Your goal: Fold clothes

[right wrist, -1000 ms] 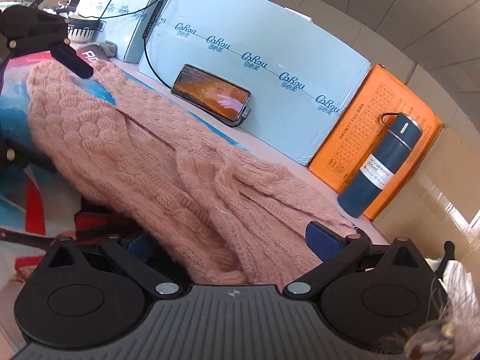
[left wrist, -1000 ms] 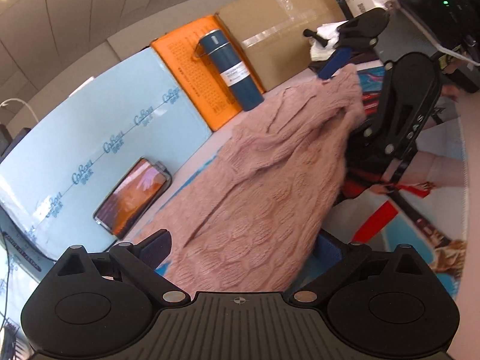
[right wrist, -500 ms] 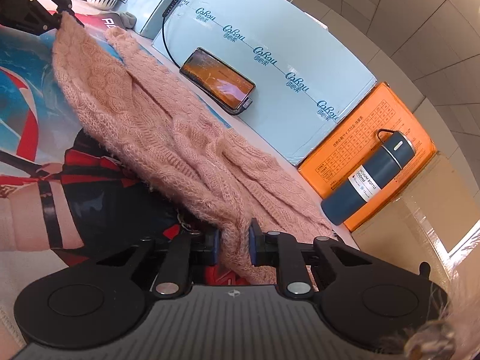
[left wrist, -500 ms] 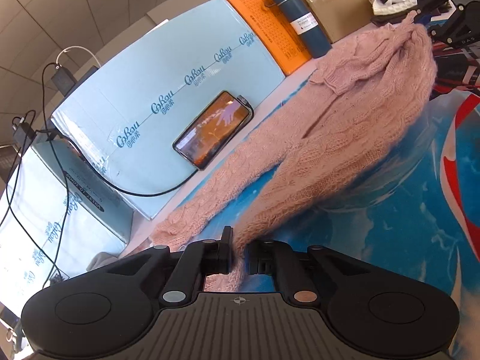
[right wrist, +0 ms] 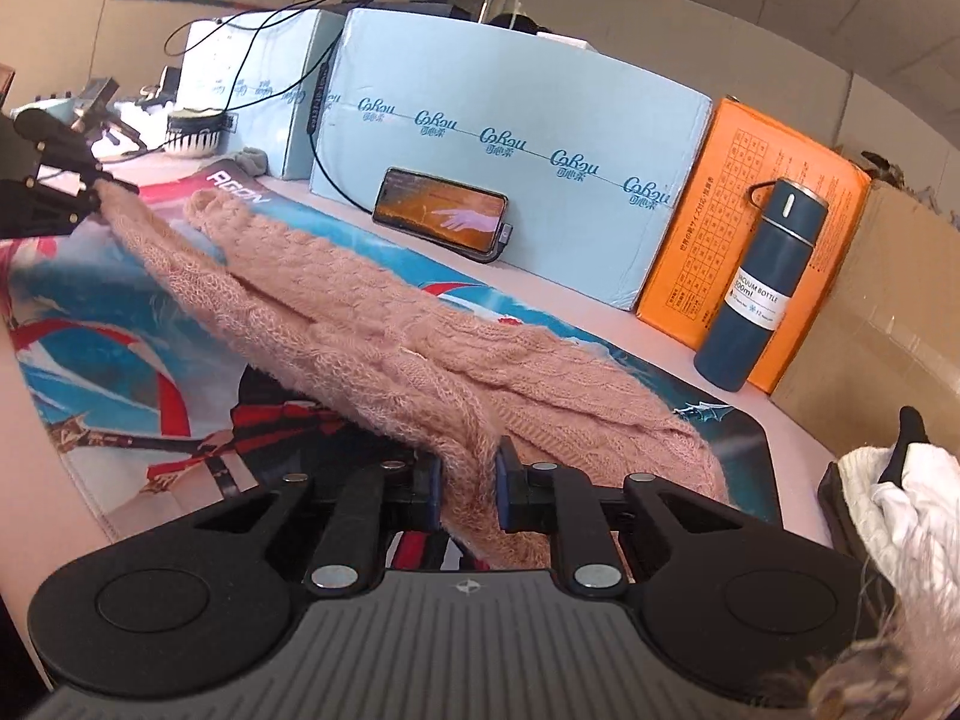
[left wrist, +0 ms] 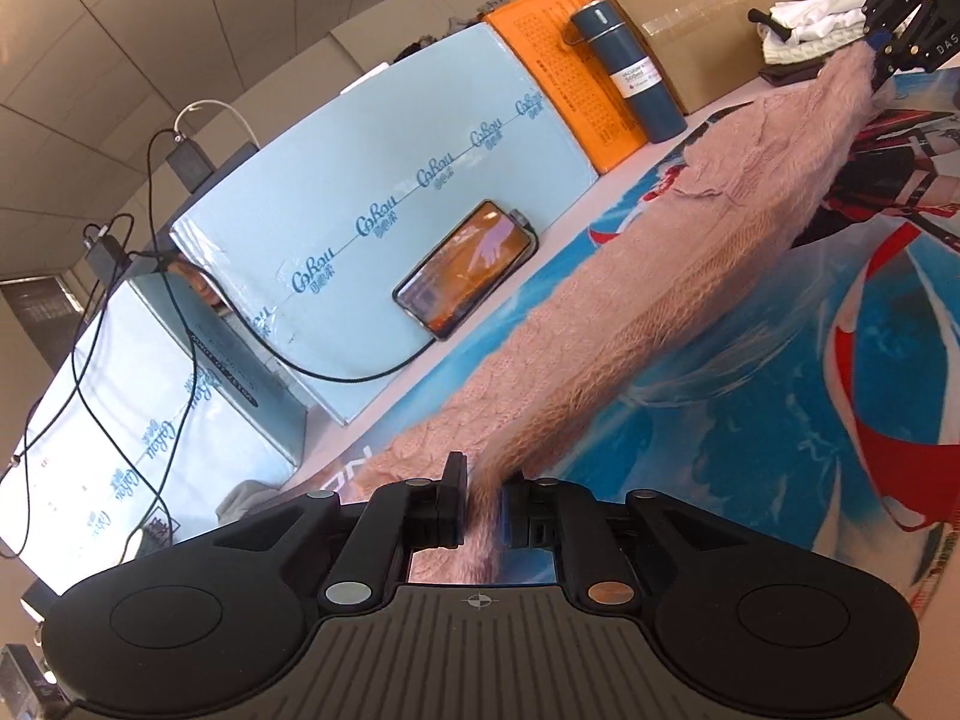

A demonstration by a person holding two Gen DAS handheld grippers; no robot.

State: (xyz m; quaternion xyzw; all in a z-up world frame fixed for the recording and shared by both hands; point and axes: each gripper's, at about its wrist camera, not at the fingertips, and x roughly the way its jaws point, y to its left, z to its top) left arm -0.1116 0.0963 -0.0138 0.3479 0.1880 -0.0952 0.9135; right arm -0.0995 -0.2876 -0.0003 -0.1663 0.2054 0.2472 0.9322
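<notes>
Pink knit sweater (left wrist: 648, 276) stretched taut between the two grippers, spanning the printed desk mat (left wrist: 750, 420). Left gripper (left wrist: 483, 504) at bottom centre of its own view, jaws clamped on one bunched end of the knit; from there the fabric runs diagonally to the upper right of the frame, where the right gripper (left wrist: 885, 51) pinches the far end. Right wrist view gives the reverse — right gripper (right wrist: 469, 492) at bottom centre, jaws closed on a thick fold of sweater (right wrist: 384, 324), the cloth rising toward the left edge where the left gripper (right wrist: 99, 195) holds the other end. Only the right view shows a second layer or sleeve lying on the mat behind the taut edge, ending near the "AGON" print at upper left. Both views: a phone (right wrist: 441, 216) propped against a pale blue box (right wrist: 510, 168), an orange box (right wrist: 750, 228) and a dark blue vacuum bottle (right wrist: 759, 288) standing in front of it. The left view alone shows a cardboard box (left wrist: 708, 24) at upper right; the right view alone shows white cloth (right wrist: 894, 516) at the lower right edge and a striped bowl (right wrist: 195, 132) at upper left.
</notes>
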